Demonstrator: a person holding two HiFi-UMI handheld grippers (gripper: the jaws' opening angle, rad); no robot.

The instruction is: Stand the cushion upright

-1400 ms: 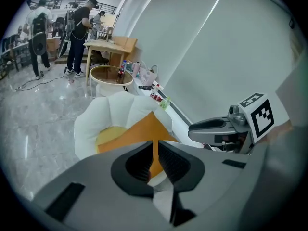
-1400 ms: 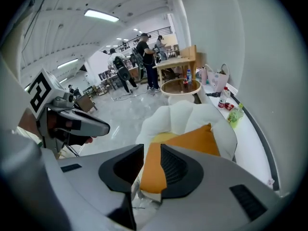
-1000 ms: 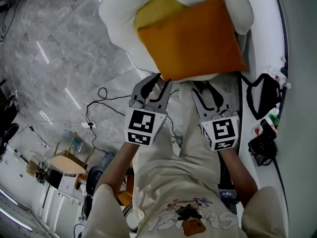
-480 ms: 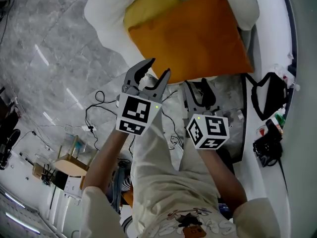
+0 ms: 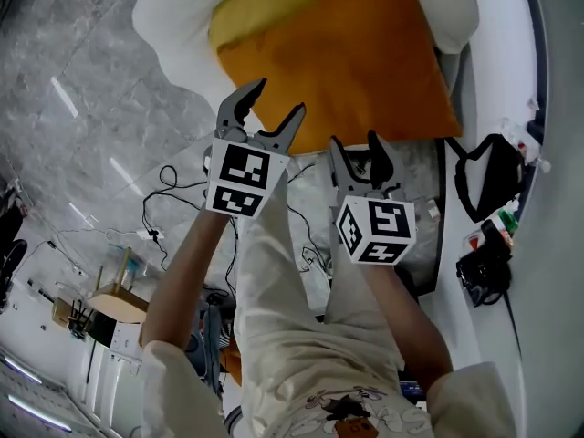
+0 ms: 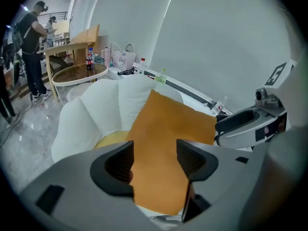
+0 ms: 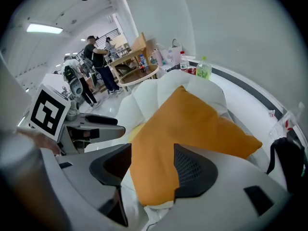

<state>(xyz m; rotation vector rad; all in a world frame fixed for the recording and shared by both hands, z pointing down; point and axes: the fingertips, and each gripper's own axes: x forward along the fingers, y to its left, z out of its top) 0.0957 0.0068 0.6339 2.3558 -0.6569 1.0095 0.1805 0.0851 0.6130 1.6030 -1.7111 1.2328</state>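
An orange cushion (image 5: pixel 347 57) lies tilted on the seat of a white armchair (image 5: pixel 169 26), with a yellow cushion (image 5: pixel 246 12) showing under its left side. My left gripper (image 5: pixel 271 109) hangs just before the orange cushion's near left edge, jaws opening, pads touching nothing. My right gripper (image 5: pixel 354 144) is below the cushion's near edge, jaws also opening and empty. In the left gripper view the cushion (image 6: pixel 163 129) fills the gap beyond the left gripper (image 6: pixel 155 162). The right gripper view shows the cushion's (image 7: pixel 192 124) near corner past the right gripper (image 7: pixel 151 170).
A black bag (image 5: pixel 488 181) and small items sit on the white ledge at the right. Cables (image 5: pixel 164 217) trail over the marble floor. A round glass table (image 6: pixel 79 73) with bottles stands beyond the armchair, and people (image 6: pixel 31 32) stand farther off.
Both grippers have moved toward the cushion's near edge, and their jaws have spread wider. The cushion sits higher in the head view.
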